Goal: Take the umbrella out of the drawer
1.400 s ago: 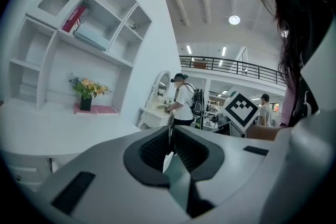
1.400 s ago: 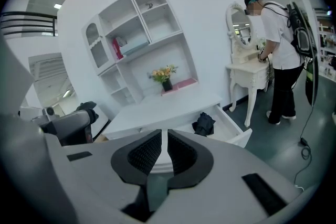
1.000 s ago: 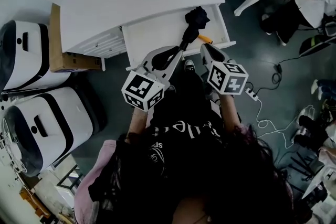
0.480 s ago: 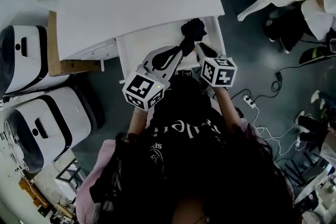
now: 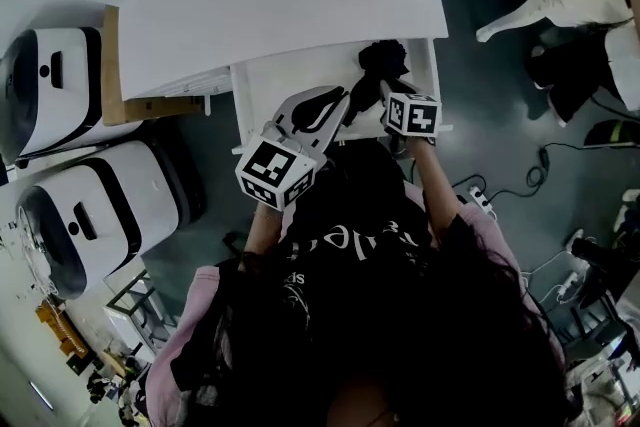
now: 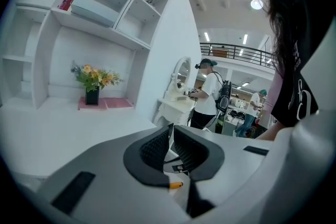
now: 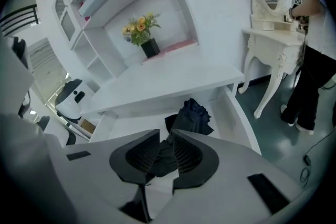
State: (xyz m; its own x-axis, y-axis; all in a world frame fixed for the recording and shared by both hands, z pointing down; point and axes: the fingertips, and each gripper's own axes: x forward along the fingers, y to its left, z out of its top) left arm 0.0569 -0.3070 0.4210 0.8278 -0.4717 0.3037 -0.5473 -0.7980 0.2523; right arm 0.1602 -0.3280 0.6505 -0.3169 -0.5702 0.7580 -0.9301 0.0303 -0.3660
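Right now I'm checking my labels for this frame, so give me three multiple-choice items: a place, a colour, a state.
1. Where is the umbrella? A on the desktop; B in the open drawer; C on the floor.
2. What colour is it? A black; B red; C yellow.
3. The right gripper is: A wide open; B out of view; C shut on the umbrella.
Key: 1 B, it lies inside the pulled-out drawer; 2 A, its folds are black; 3 C, fabric sits pinched between the jaws.

black folded umbrella (image 5: 380,61), in open white drawer (image 5: 290,87)
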